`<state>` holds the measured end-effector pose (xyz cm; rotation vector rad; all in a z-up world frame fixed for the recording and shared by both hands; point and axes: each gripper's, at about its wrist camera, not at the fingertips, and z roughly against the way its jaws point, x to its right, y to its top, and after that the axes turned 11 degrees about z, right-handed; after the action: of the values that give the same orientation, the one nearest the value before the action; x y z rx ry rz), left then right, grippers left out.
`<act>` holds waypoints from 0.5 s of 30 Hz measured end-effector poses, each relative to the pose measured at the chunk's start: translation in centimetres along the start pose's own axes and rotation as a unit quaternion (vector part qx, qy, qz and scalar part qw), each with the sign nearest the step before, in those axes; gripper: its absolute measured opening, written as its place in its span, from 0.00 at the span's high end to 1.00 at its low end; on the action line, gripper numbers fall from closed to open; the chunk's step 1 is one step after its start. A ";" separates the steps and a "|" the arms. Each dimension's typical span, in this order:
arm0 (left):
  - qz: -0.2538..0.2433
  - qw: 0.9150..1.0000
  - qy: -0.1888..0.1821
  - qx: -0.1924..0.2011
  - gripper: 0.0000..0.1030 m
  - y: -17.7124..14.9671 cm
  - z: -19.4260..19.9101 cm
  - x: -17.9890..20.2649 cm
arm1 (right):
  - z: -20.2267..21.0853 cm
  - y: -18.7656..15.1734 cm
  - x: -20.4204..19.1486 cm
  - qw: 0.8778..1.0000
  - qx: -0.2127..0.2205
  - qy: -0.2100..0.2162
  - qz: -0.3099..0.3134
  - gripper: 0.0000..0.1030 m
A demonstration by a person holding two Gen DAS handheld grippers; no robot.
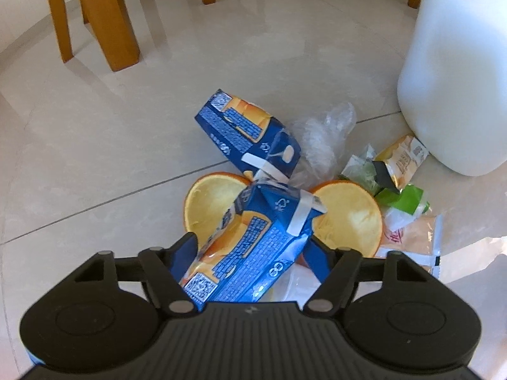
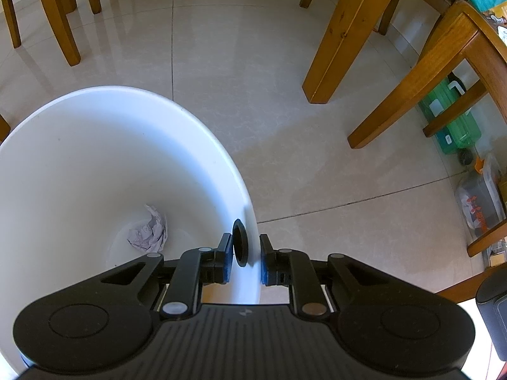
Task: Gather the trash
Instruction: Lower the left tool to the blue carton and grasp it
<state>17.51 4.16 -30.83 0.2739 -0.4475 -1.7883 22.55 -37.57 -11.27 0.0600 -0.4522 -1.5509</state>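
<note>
Left wrist view: a crushed blue-and-orange juice carton (image 1: 250,247) lies between the fingers of the left gripper (image 1: 253,250), its folded top pointing away from the camera. Both blue pads sit against its sides, so the gripper appears to be grasping the carton, though how firmly cannot be told. The carton rests across two hollowed orange halves, one at its left (image 1: 209,202) and one at its right (image 1: 351,218). A second carton of the same kind (image 1: 247,133) lies just beyond it, their taped tops almost touching, with crumpled clear plastic (image 1: 323,136) beside that one. Further right, snack wrappers (image 1: 399,164) and a green scrap (image 1: 402,198) lie against the foot of the white bin (image 1: 453,79), which stands on the tiled floor (image 1: 111,145). The litter is heaped close to the bin, probably so that each piece needs only a short lift. In the right wrist view the right gripper (image 2: 245,262) is clenched on the bin's rim (image 2: 250,221), one finger inside the wall by a black ring and one outside, most likely to steady the bin while the other hand loads it. A ball of crumpled paper (image 2: 149,231) already lies at the bottom. Wooden chair and table legs (image 2: 342,38) stand around.
</note>
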 end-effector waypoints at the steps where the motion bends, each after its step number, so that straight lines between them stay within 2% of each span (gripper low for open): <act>1: -0.001 1.000 -0.001 0.000 0.32 0.0 -0.1 0.0 | 0.0 0.0 0.0 1.000 0.000 0.000 0.000 0.81; 3: -0.001 1.000 -0.004 -0.002 0.35 0.1 -0.1 0.0 | 0.0 0.0 0.0 1.000 -0.001 0.001 -0.001 0.81; 7: 0.005 1.000 -0.021 -0.009 0.48 0.4 0.6 -0.2 | 0.0 0.0 0.0 1.000 -0.001 0.001 -0.001 0.81; 11: 0.017 0.999 -0.037 -0.017 0.51 0.7 1.1 -0.4 | 0.0 0.0 0.0 1.000 -0.001 0.000 0.000 0.81; 15: 0.017 0.999 -0.035 -0.017 0.51 1.0 0.8 -0.4 | -0.1 0.0 0.1 1.000 -0.002 0.000 0.001 0.81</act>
<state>18.15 4.43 -29.71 0.1781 -0.4683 -1.7748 22.58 -37.66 -11.35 0.0571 -0.4497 -1.5501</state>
